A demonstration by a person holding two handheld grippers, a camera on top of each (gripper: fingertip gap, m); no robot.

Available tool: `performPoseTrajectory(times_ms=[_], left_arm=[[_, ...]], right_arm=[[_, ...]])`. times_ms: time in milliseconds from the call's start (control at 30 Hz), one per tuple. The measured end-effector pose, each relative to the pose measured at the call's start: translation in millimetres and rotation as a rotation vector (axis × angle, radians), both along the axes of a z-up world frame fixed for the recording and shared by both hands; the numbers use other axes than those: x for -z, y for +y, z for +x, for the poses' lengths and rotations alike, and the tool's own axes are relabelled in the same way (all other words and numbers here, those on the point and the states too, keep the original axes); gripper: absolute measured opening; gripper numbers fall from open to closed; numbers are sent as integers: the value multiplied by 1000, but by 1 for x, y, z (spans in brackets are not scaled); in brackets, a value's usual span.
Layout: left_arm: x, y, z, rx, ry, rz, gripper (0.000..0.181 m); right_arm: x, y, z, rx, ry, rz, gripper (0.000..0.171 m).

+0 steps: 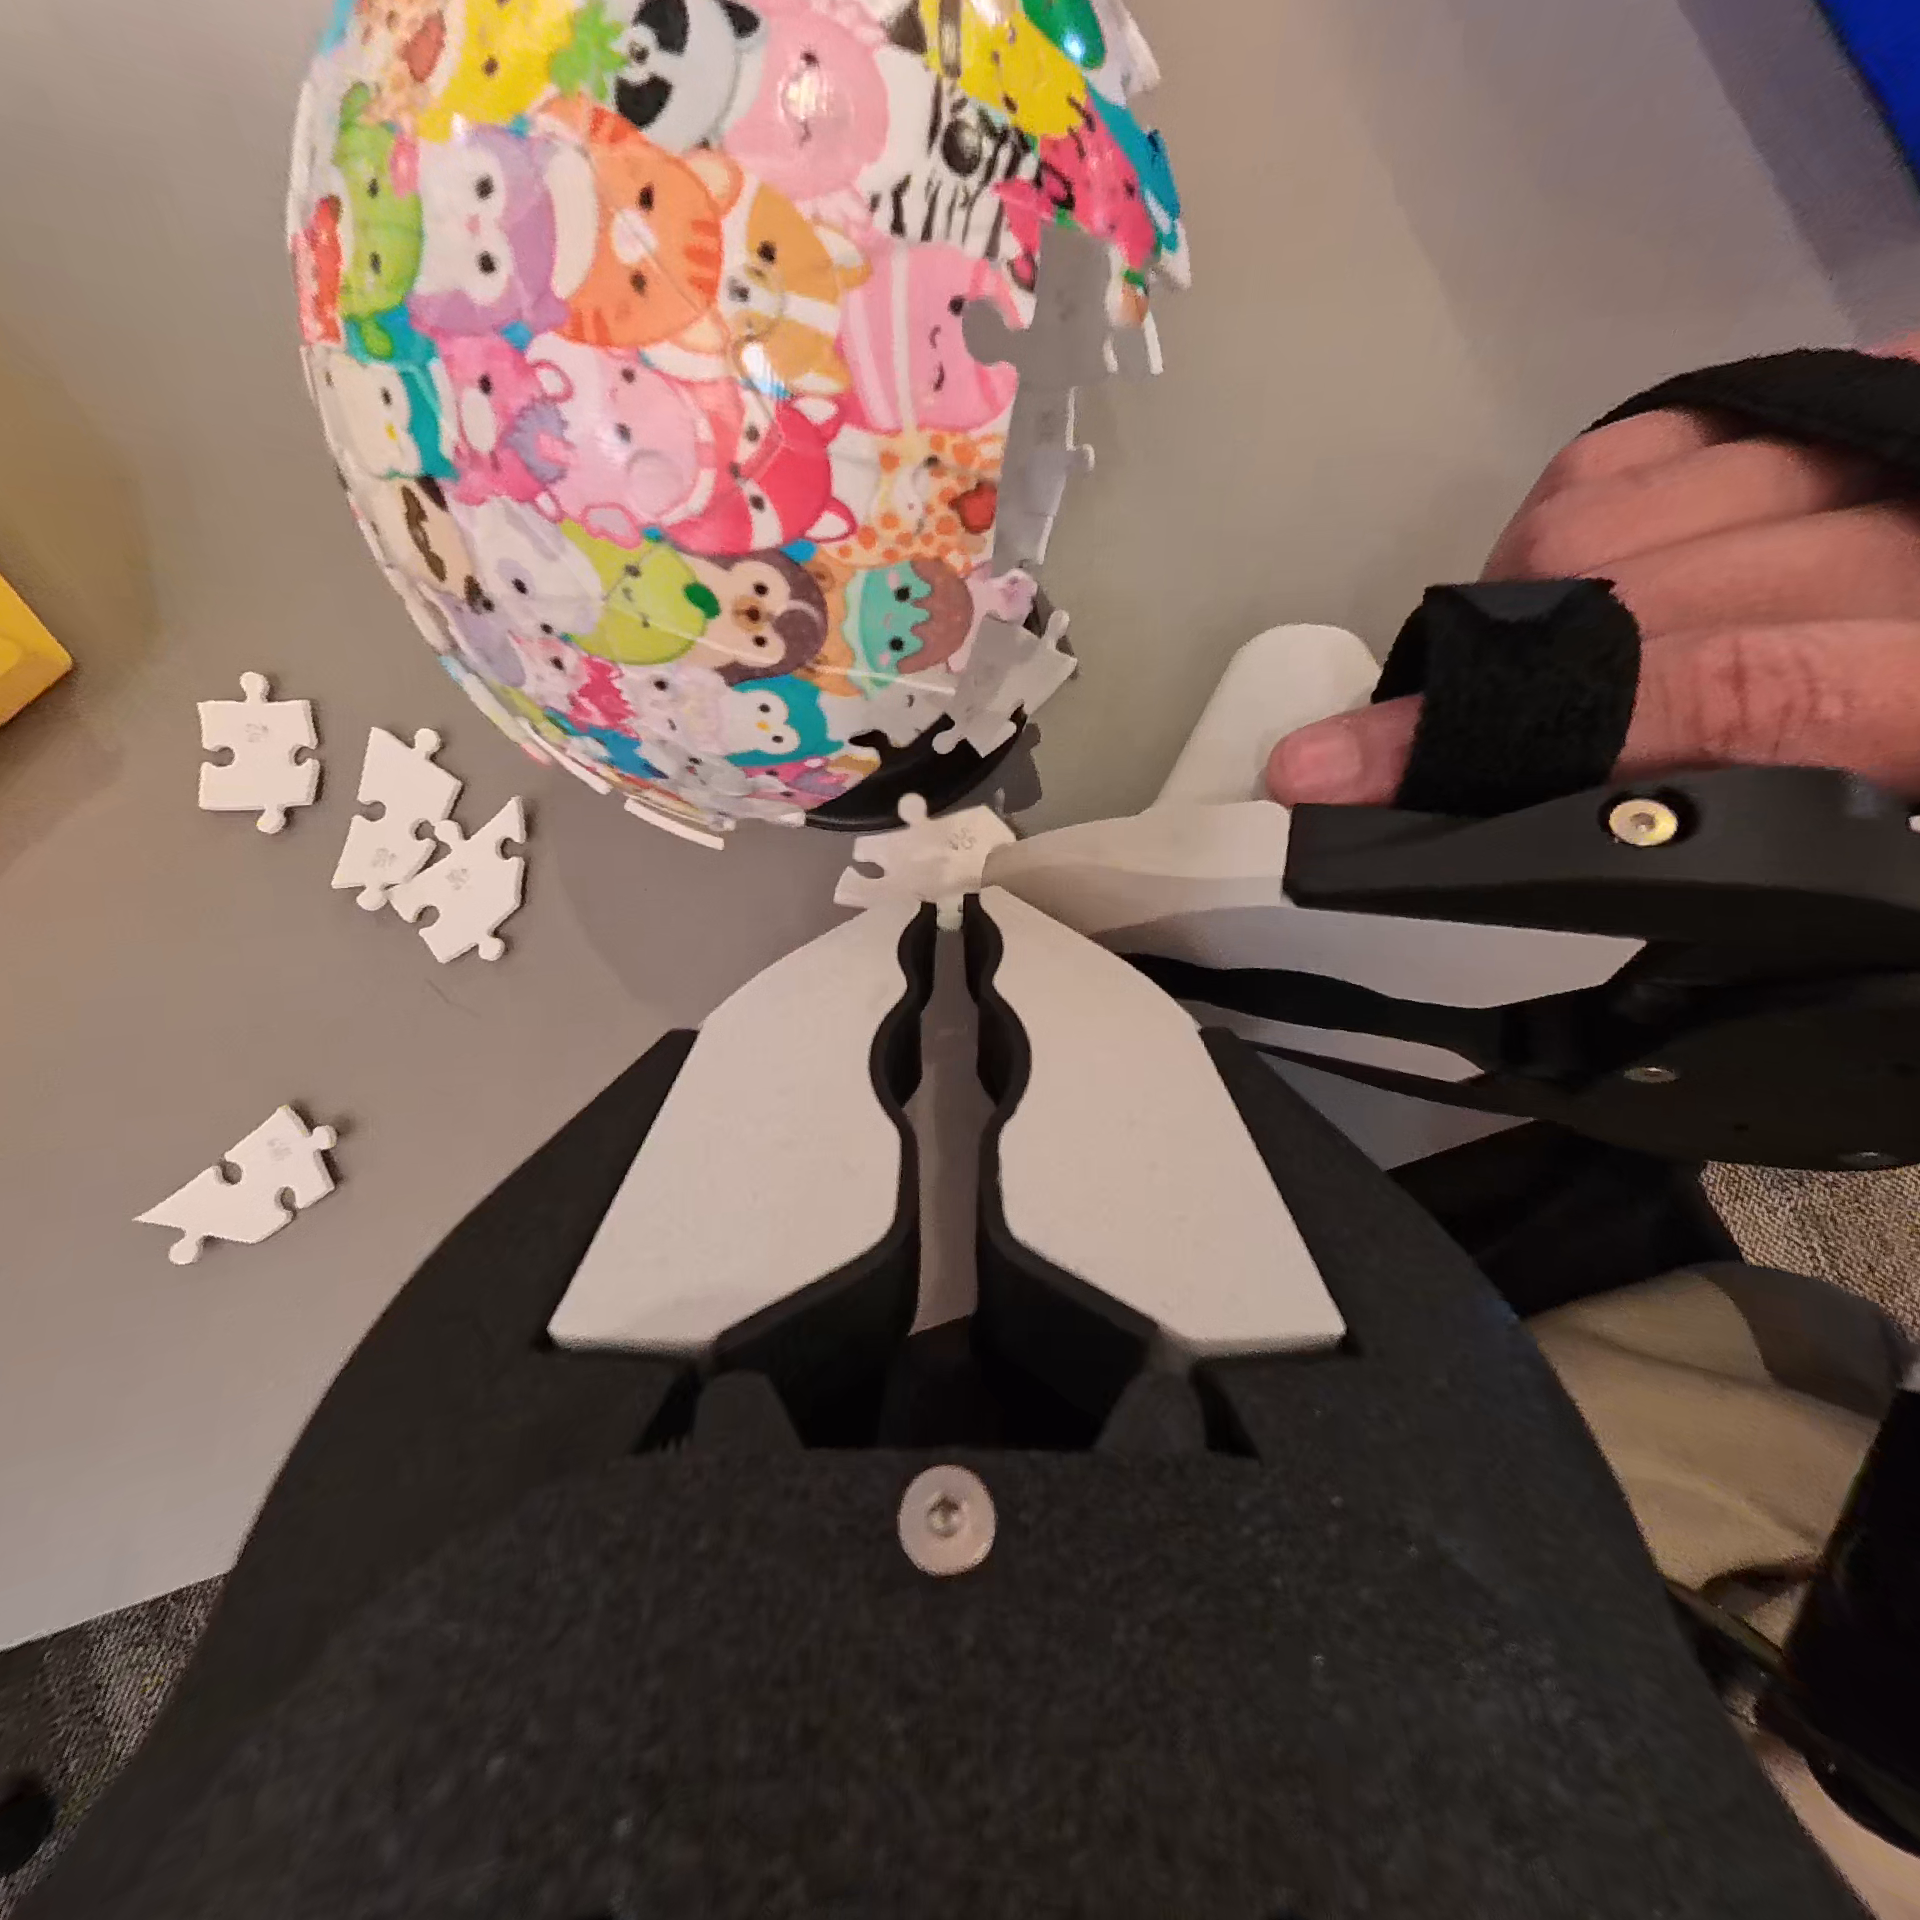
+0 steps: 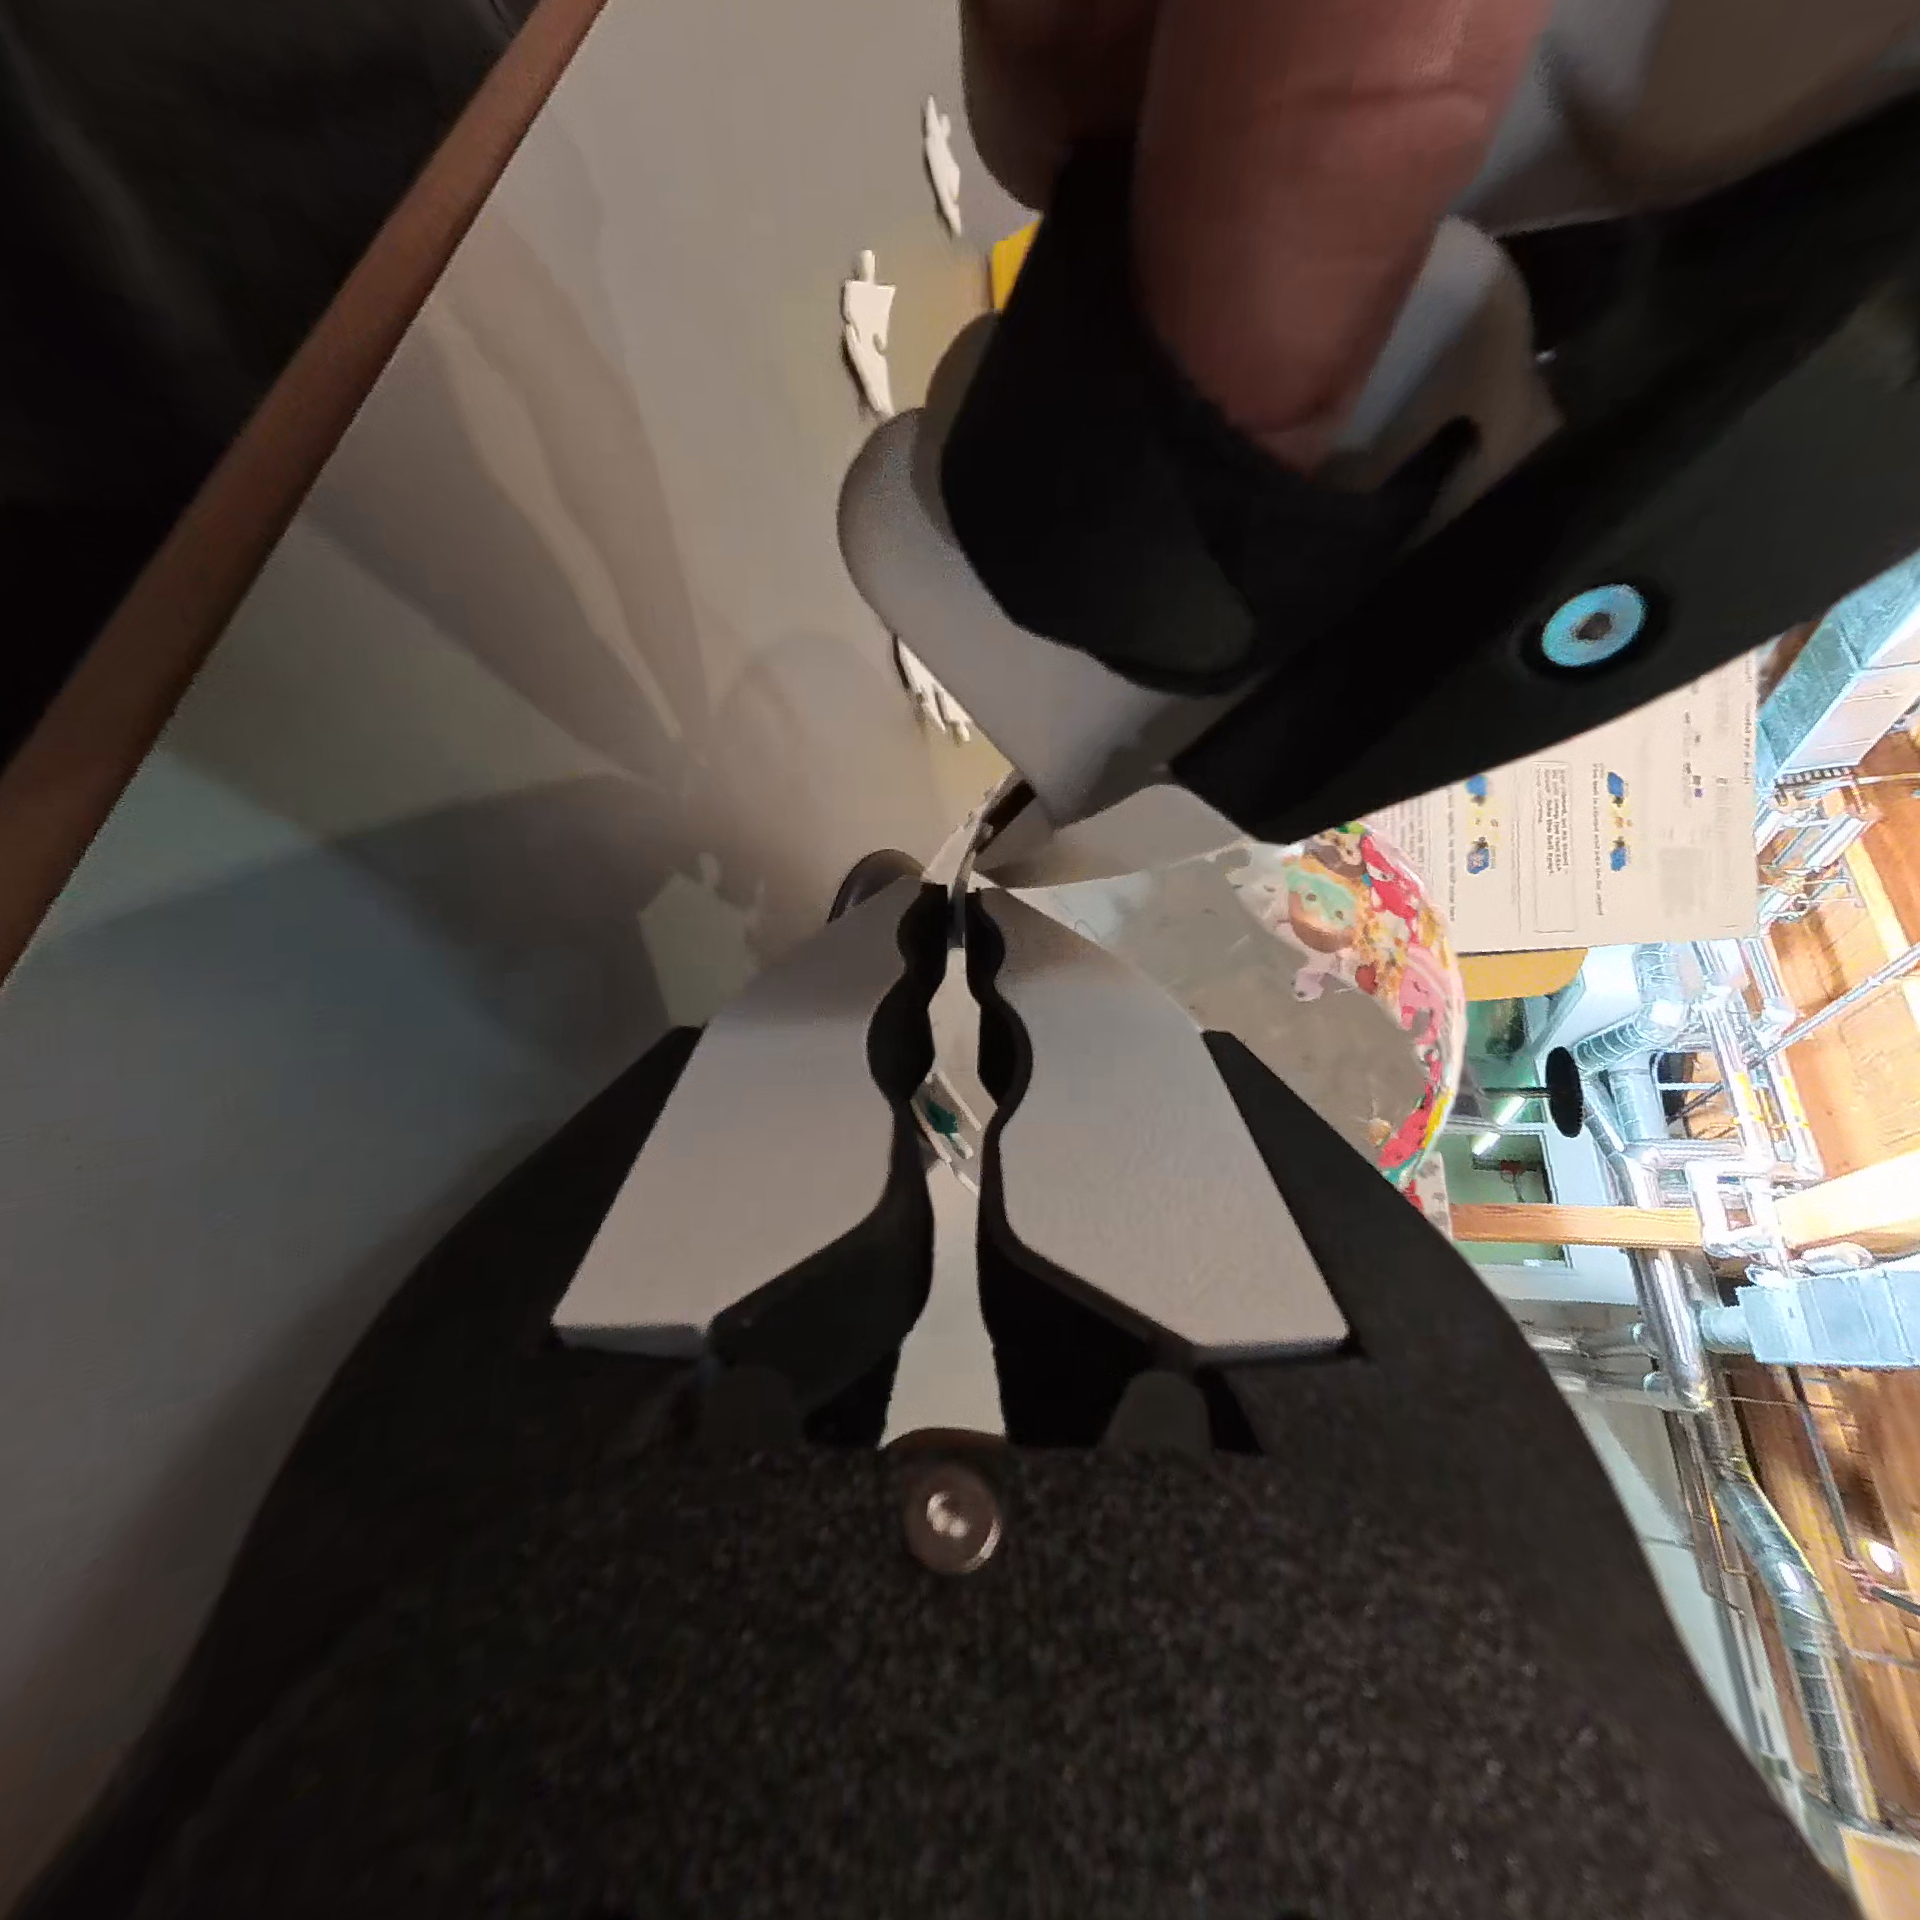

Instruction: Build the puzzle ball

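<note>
The partly built puzzle ball (image 1: 665,416), covered in colourful cartoon animals, stands on a dark base (image 1: 914,784) on the grey table. Its right side has a gap with jagged white piece edges. My left gripper (image 1: 945,914) is shut on a white-backed puzzle piece (image 1: 925,852), held just below the ball. My right gripper (image 1: 1003,854) comes in from the right and pinches the same piece. In the right wrist view my right gripper (image 2: 956,925) is shut on the piece (image 2: 943,1120), seen edge-on, and the left gripper (image 2: 1013,821) meets it from above. The ball (image 2: 1397,966) lies to the right.
Several loose pieces lie face down left of the ball (image 1: 258,750), (image 1: 400,816), (image 1: 249,1184), and more show in the right wrist view (image 2: 868,332). A yellow box (image 1: 26,655) sits at the far left. The table's brown edge (image 2: 260,468) is near. A printed sheet (image 2: 1621,831) lies beyond the ball. Left and right tips are no more than a few centimetres apart.
</note>
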State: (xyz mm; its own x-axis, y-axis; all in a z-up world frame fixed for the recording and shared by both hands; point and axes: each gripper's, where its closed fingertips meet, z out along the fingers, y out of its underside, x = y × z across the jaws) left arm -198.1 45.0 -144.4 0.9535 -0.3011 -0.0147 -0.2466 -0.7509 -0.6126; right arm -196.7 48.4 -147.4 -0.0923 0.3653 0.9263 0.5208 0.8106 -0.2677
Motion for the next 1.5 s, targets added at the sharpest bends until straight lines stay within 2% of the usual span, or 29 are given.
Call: performPoseTrajectory(times_ms=[200,333,500,733,900,1100,1500], left_arm=[[-1,0,0,2,-37,48,5],[-11,-11,-15,7,-32,75,14],[-23,-38,-64,-21,41,112,13],[-40,-60,-149,-29,300,197,11],[-21,-62,-189,-65,305,187,14],[-4,-62,-199,-114,178,202,14],[6,-65,-202,-125,192,175,14]], right_arm=[[9,10,2,48,-33,-50,2],[7,17,2,82,-36,-124,2],[3,18,0,72,-69,-272,2],[18,24,-1,92,-174,-285,2],[24,27,-1,109,-216,-310,2],[26,32,0,138,-235,-326,2],[27,33,-2,136,-270,-320,2]])
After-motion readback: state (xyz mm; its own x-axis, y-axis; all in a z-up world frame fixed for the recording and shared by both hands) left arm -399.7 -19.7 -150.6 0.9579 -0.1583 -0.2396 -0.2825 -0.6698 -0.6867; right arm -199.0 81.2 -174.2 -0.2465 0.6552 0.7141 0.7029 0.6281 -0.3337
